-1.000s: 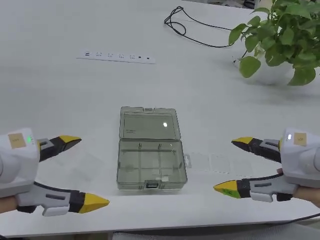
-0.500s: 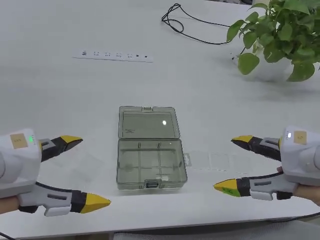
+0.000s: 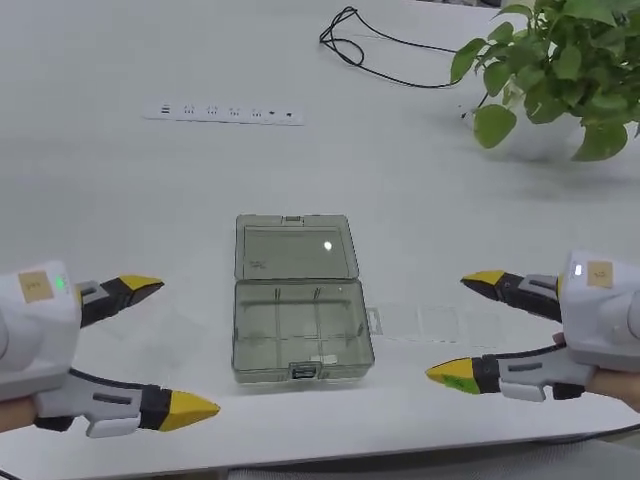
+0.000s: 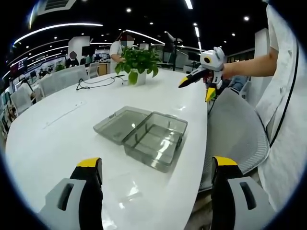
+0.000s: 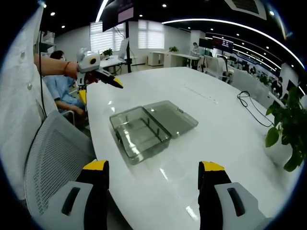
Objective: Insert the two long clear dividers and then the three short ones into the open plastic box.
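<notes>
White counter [image 3: 110, 200] spreads under everything, and the gripper views show a large open office with rows of ceiling lights around it. Near the counter's front edge, between the two grippers, sits the open plastic box [image 3: 303, 340]. It is smoky grey and see-through, with its lid [image 3: 295, 248] folded flat back on the far side and its latch facing the person. Faint lines cross the base; I cannot tell whether they are slots or fitted pieces. Just to the right of the box the clear dividers [image 3: 438, 321] lie flat on the counter, so transparent that only their outlines show, and their number is unclear. The left gripper [image 3: 188, 345] hovers to the left of the box, well apart from it, with its jaws spread wide and released on nothing, yellow tips pointing inward. The right gripper [image 3: 446, 328] hovers on the opposite side, its jaws likewise wide apart and empty, with the tips near the right end of the dividers. Farther back a white power strip [image 3: 222, 113] lies on the left, a black cable [image 3: 385, 55] loops beyond it, and a leafy potted plant [image 3: 560, 60] stands at the far right. A grey mesh chair [image 4: 240, 129] stands at the counter's near edge.
</notes>
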Demonstrator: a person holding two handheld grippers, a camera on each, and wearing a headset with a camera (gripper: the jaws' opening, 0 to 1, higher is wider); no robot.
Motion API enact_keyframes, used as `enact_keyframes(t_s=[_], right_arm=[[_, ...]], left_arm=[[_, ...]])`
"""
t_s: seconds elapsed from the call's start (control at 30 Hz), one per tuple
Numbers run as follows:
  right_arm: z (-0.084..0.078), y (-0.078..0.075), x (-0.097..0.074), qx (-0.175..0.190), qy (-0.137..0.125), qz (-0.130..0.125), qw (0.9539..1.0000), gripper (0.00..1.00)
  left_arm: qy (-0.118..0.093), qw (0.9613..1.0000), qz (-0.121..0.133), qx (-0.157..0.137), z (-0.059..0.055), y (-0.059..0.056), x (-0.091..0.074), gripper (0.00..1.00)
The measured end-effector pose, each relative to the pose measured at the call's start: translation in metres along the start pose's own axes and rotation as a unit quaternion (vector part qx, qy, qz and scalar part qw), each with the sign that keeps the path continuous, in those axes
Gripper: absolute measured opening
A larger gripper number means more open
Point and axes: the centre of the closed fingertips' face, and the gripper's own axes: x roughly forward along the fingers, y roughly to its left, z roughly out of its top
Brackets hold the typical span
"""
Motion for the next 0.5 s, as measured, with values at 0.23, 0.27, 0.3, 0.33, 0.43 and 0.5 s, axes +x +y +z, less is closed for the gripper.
enact_keyframes(t_s=[0.23,0.27,0.3,0.33,0.43,0.5], right_arm=[[0.001,-0.001,0.0,0.0,-0.002,-0.001,1.0,0.76],[0.002,-0.001,0.0,-0.001,-0.002,-0.001,1.0,0.76],[0.002,-0.001,0.0,0.0,-0.003,0.0,1.0,0.76],[0.003,-0.001,0.0,0.0,-0.004,-0.001,1.0,0.76],[0.004,-0.001,0.0,0.001,-0.006,-0.002,1.0,0.76],[0.003,-0.001,0.0,0.002,-0.006,-0.001,1.0,0.76]], left_arm=[[0.002,1.0,0.002,0.0,0.001,0.003,-0.002,0.96],[0.003,1.0,0.003,-0.001,0.0,0.004,-0.002,0.96],[0.004,1.0,0.005,-0.002,0.0,0.006,-0.003,0.96],[0.003,1.0,0.007,-0.002,0.0,0.007,-0.004,0.96],[0.005,0.9998,0.018,-0.01,-0.002,0.014,-0.009,0.94],[0.01,0.9996,0.023,-0.014,-0.005,0.019,-0.011,0.93]])
